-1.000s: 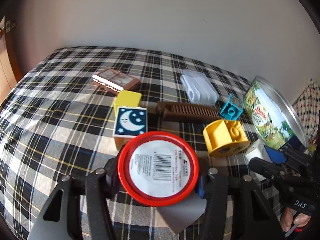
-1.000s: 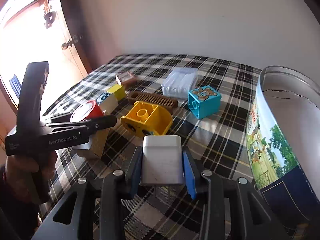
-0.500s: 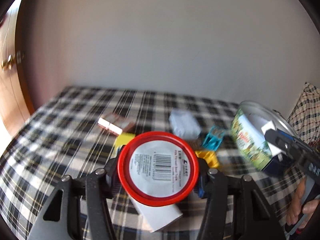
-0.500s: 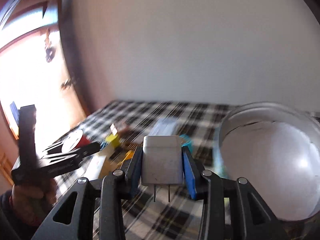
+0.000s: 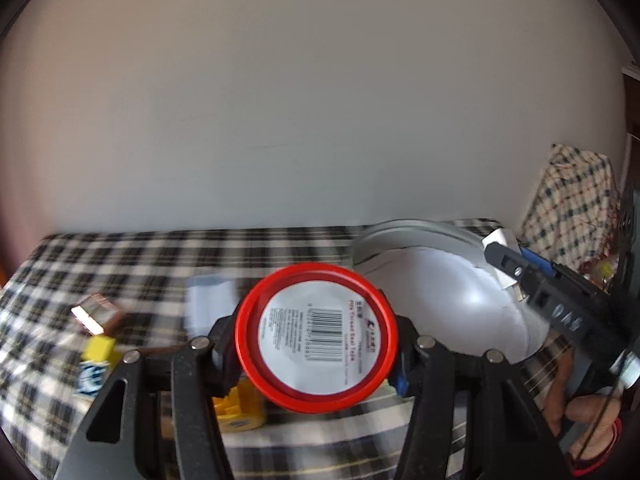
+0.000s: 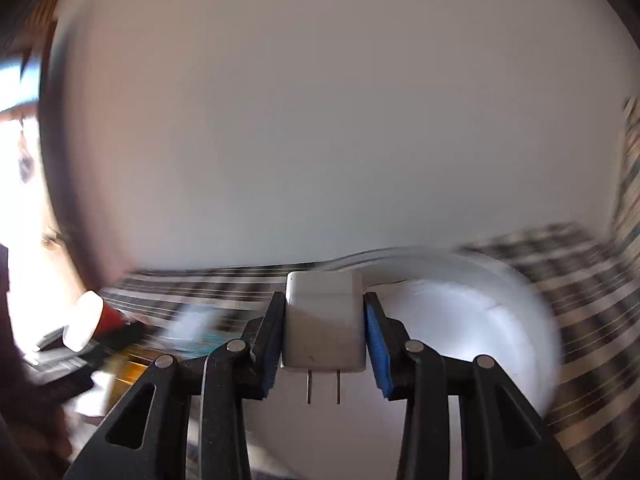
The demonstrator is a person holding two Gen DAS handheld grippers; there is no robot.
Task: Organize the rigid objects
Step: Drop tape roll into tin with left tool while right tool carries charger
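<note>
White plastic fills the right tool point(image 6: 324, 344): one wall charger point(image 6: 323, 330), clamped between the blue-padded fingers point(image 6: 375, 350) with its two prongs pointing down. Just beyond and below it gapes the open mouth of the one round tin point(image 6: 516, 312), which stands on the checked bed point(image 6: 592, 280). The left tool point(image 5: 316, 340) is likewise clamped, on one red-rimmed round tape case point(image 5: 316, 334) whose barcode label faces the camera; the tin point(image 5: 440, 304) lies ahead and to that tool's right.

The step in hand looks like carrying both pieces to the tin. To do it well, bring the charger fully over the opening before parting the fingers, and lower it so the prongs do not catch the metal rim. Let the right tool go first, since both tools crowd the same mouth.

Left on the bed, under and left of the left tool: one brown box point(image 5: 98, 314), one yellow cube point(image 5: 100, 350), one yellow block point(image 5: 236, 410), one pale clear case point(image 5: 210, 300). Blur hides any others.
</note>
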